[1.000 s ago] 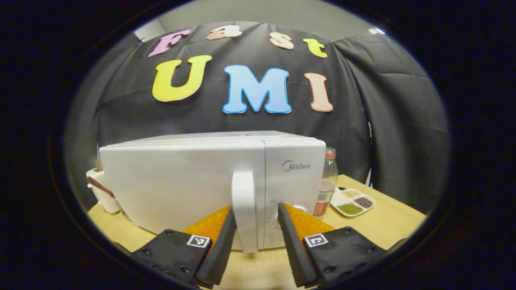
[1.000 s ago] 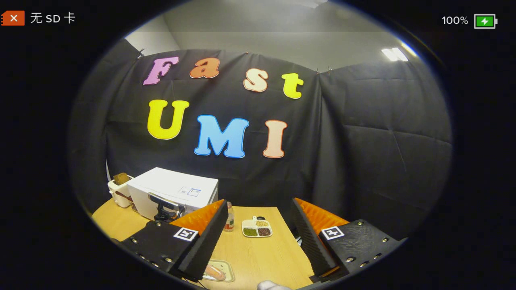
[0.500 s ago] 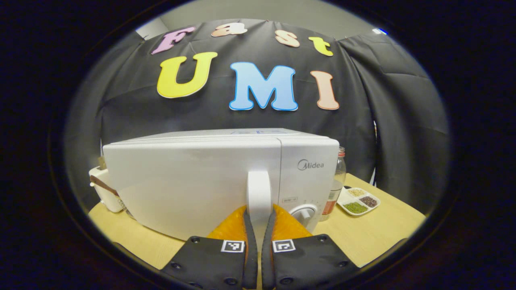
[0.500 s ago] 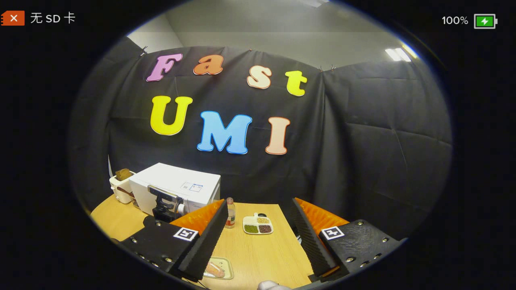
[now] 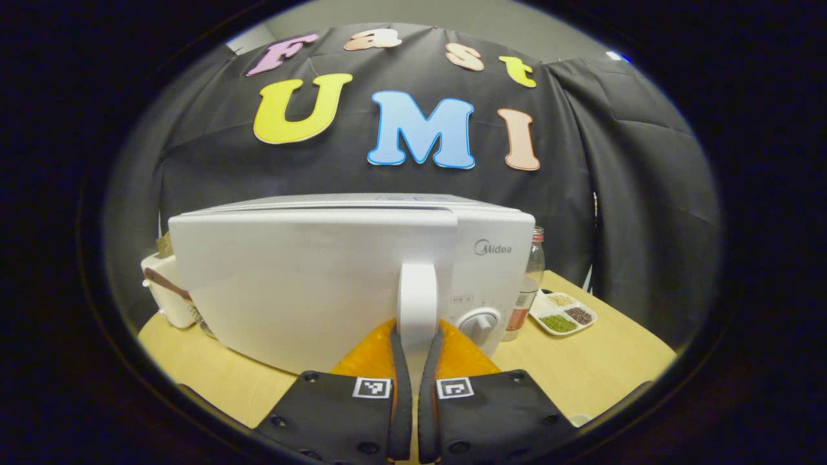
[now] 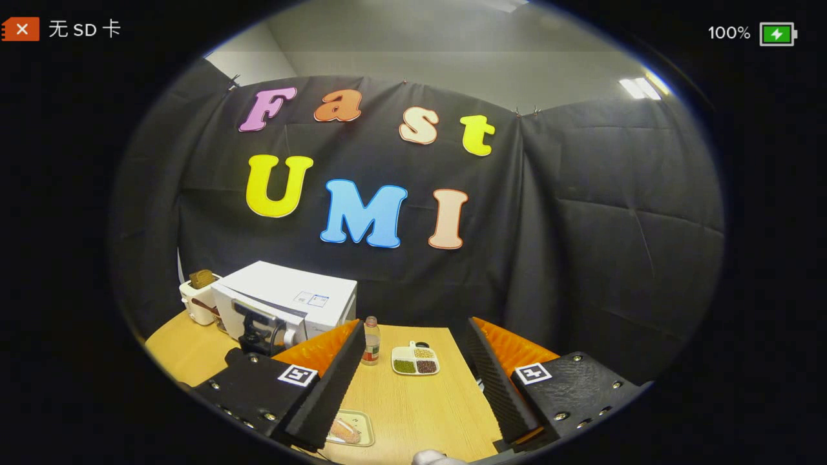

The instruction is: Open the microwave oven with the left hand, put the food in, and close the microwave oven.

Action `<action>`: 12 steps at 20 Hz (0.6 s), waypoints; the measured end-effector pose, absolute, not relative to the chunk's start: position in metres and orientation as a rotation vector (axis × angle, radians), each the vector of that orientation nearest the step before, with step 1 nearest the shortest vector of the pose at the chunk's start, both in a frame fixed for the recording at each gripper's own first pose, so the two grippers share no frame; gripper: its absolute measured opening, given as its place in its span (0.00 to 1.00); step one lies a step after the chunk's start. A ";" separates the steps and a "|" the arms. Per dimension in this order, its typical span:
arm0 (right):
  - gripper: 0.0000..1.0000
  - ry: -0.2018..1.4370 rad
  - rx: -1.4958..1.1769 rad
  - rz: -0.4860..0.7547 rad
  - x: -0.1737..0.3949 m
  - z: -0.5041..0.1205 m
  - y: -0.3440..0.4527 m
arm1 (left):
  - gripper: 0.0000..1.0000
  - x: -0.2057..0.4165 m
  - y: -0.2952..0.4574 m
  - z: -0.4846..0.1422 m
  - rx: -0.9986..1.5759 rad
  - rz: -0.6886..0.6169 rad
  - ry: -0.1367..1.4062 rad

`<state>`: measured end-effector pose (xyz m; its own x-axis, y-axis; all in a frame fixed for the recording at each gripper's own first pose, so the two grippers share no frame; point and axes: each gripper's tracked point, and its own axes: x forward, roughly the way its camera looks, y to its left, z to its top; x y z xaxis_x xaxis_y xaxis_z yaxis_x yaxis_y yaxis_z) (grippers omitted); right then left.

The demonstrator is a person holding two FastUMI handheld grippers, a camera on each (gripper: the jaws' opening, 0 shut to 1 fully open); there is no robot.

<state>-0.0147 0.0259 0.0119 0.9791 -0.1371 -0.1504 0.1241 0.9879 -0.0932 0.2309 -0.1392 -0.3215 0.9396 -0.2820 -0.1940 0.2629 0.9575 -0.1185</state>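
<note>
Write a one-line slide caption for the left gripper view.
Left gripper shut on the microwave's door handle, door just starting to swing open.

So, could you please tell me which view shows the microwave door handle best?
The left gripper view: the handle stands close and central, clamped between the left tool's fingers. In the right gripper view the microwave is small and far off, and the left tool at its front covers the handle.
</note>
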 end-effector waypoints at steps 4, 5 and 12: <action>0.95 0.166 -0.057 -0.051 -0.016 0.008 0.050 | 0.11 0.180 -0.110 -0.327 -0.092 -0.307 0.234; 0.96 0.155 -0.042 -0.024 -0.016 0.010 0.059 | 0.11 0.168 -0.102 -0.326 -0.076 -0.305 0.238; 0.95 0.119 -0.037 0.106 -0.016 0.022 0.098 | 0.45 0.118 -0.039 -0.333 0.045 -0.206 0.268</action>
